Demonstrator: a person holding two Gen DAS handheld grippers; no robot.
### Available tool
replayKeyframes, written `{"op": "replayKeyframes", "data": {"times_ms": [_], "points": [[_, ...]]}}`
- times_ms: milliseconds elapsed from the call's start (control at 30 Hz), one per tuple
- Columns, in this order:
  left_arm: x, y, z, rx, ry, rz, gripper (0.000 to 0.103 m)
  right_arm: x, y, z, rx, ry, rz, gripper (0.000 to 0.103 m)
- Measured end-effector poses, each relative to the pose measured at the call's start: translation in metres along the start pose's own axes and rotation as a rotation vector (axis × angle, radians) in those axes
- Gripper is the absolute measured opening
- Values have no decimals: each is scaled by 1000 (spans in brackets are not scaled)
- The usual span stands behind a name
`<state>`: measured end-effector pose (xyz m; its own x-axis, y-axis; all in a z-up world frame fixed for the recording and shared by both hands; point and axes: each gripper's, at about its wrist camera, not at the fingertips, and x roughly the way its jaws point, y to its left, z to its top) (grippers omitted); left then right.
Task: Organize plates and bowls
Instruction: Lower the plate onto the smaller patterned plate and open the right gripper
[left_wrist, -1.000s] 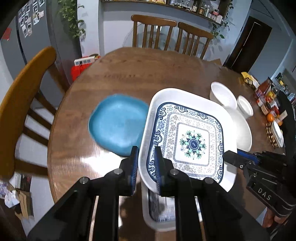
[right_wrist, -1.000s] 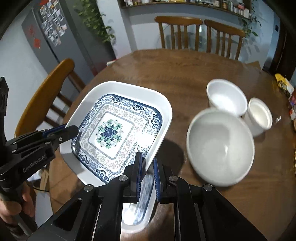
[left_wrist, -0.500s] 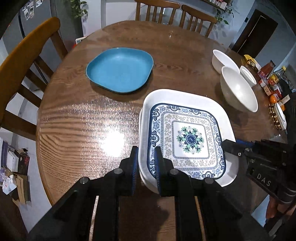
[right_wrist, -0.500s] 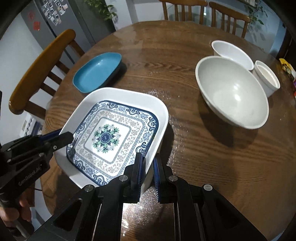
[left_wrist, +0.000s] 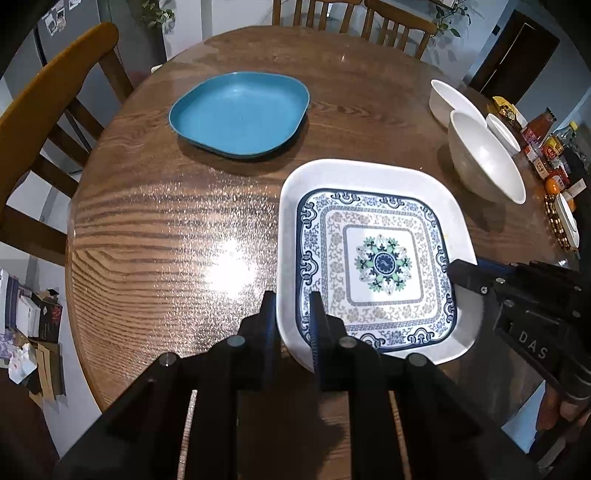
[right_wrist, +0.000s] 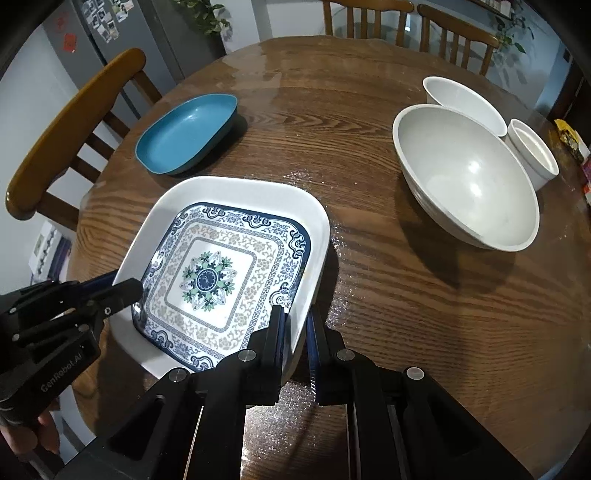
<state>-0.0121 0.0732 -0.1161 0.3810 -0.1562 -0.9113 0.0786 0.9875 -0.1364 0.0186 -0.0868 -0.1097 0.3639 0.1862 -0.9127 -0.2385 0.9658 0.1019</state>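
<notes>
Both grippers (left_wrist: 293, 314) (right_wrist: 294, 325) clamp patterned plate's (left_wrist: 373, 229) rim.

The patterned square plate (left_wrist: 373, 254), raised and tilted above a matching plate a second ago, now sits lower, nested on it near the round wooden table (left_wrist: 166, 240). The blue plate (left_wrist: 240, 112) and large white bowl (right_wrist: 465, 177) now show fully beyond it.

Sharp fisheye views, glare on table (left_wrist: 229, 273)
</notes>
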Motion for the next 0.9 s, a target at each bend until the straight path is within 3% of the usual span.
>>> {"op": "replayKeyframes", "data": {"times_ms": [900], "points": [[13, -2, 14, 28, 7, 49, 14, 2, 0, 4, 32, -28, -17, 13]]}}
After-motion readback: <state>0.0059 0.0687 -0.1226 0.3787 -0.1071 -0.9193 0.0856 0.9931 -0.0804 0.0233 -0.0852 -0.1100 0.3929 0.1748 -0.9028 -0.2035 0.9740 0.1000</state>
